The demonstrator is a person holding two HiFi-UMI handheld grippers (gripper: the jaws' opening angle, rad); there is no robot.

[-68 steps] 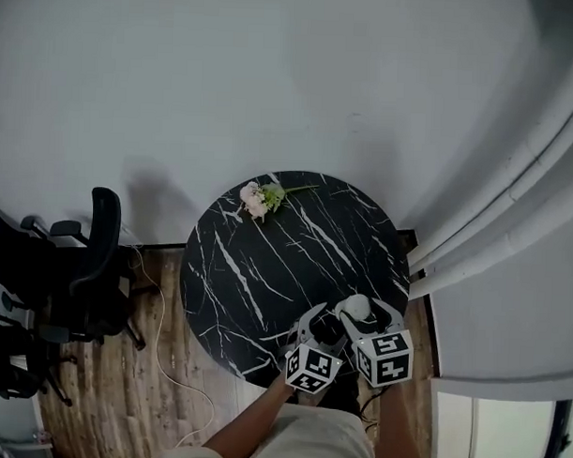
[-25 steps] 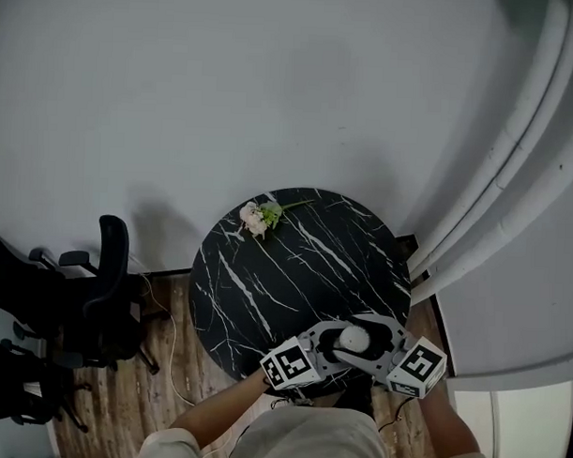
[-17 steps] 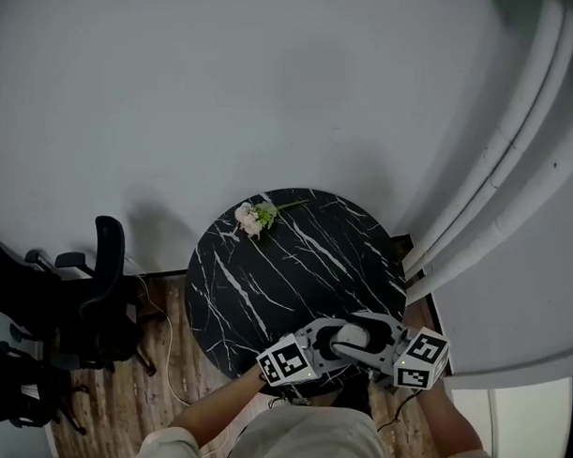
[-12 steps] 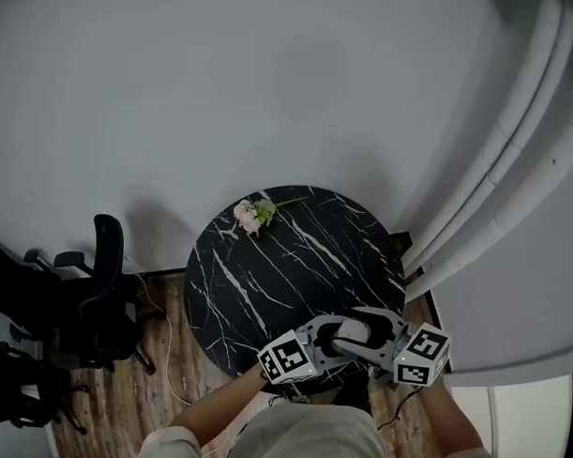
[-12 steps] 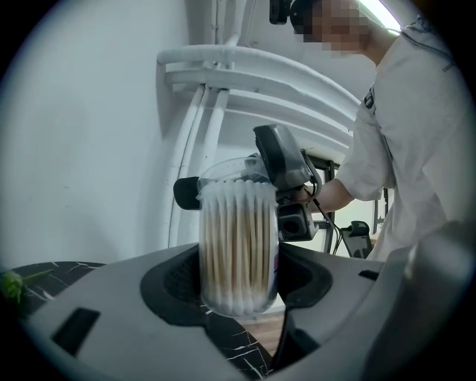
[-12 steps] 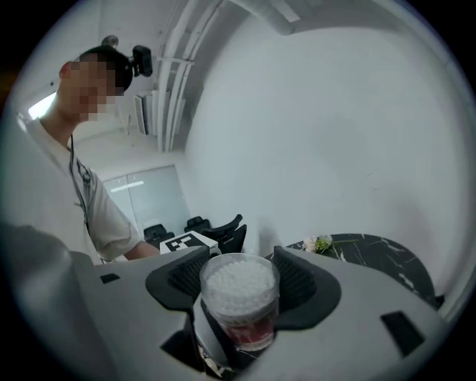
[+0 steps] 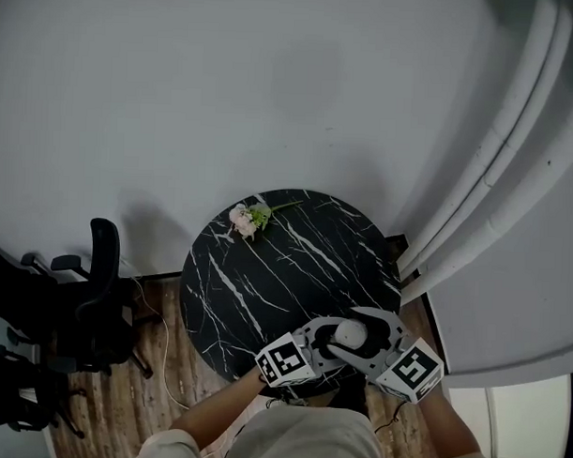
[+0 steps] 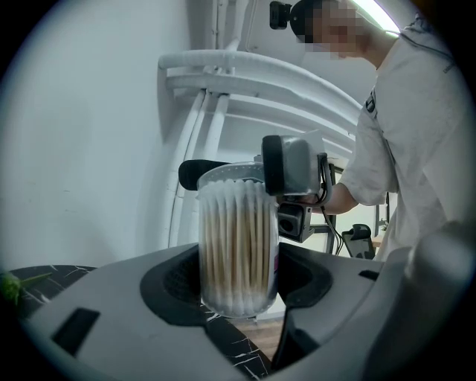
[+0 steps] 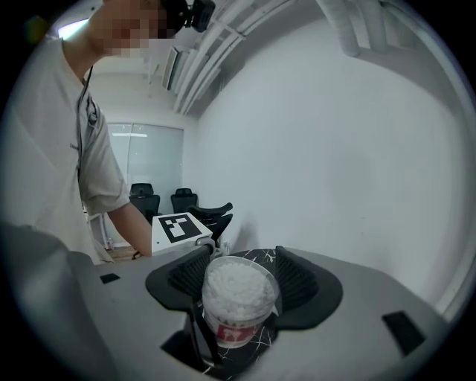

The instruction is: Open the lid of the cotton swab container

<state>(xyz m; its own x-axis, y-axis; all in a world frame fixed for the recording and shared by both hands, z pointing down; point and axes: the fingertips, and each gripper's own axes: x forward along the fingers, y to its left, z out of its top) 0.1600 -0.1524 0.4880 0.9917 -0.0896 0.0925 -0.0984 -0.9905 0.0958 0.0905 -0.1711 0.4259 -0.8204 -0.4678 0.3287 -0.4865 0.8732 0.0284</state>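
The cotton swab container (image 8: pixel 238 245) is a clear round tub packed with upright swabs. My left gripper (image 8: pixel 238 286) is shut on its body and holds it upright just above the near edge of the black marble table (image 7: pixel 266 270). Its clear lid (image 9: pixel 239 281) shows white swab tips beneath and sits between the pads of my right gripper (image 9: pixel 238 289), which is shut on it from the opposite side. In the head view the container (image 7: pixel 350 335) is a white spot between the left gripper (image 7: pixel 334 341) and the right gripper (image 7: pixel 365 329).
A small bunch of pink flowers (image 7: pixel 247 216) lies at the table's far edge. Black office chairs (image 7: pixel 92 282) stand on the wooden floor at the left, with a cable beside them. White curved panels (image 7: pixel 494 184) close in at the right.
Since the earliest frame the right gripper has swung out to the container's right and now faces the left gripper. Over the last second its marker cube has rolled slightly; the left gripper holds still.
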